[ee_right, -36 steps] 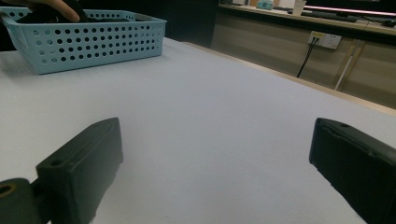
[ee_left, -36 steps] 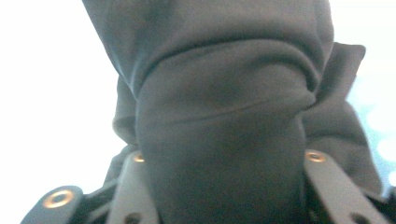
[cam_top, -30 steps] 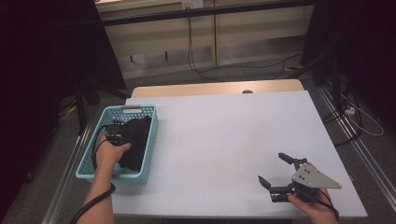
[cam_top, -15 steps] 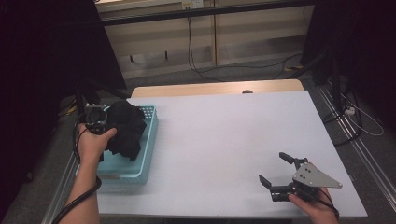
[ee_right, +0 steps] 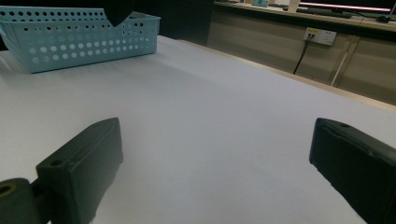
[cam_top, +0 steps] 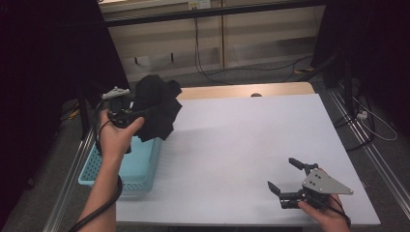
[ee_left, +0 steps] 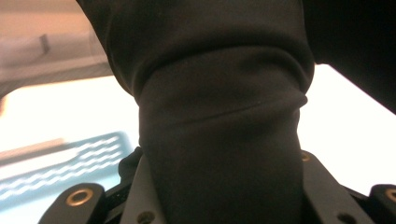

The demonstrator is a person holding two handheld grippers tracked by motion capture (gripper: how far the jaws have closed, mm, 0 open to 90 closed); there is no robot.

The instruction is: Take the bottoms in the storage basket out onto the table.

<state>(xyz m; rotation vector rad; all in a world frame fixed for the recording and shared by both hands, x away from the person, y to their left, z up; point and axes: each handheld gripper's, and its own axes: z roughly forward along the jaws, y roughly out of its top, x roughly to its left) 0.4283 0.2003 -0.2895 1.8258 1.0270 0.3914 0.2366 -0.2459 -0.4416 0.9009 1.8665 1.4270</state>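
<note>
A bunched black cloth (cam_top: 157,108) hangs in the air above the far end of the light blue basket (cam_top: 140,166), which stands at the table's left edge. My left gripper (cam_top: 129,110) is shut on that cloth and holds it clear of the basket. Up close in the left gripper view, the black cloth (ee_left: 219,135) drapes between the jaws, with the basket (ee_left: 51,168) below at the left. My right gripper (cam_top: 289,177) rests near the table's front right corner, jaws wide apart with nothing between them. The basket (ee_right: 79,42) stands far off in the right gripper view.
The white table (cam_top: 241,140) stretches bare between basket and right gripper. A wooden strip (cam_top: 241,90) runs along its far edge. Cables (cam_top: 208,63) lie on the floor behind, and metal rails (cam_top: 367,145) flank the table's sides.
My left gripper has lifted the black cloth out of the basket and carried it up and toward the far side. The right gripper has stayed where it was.
</note>
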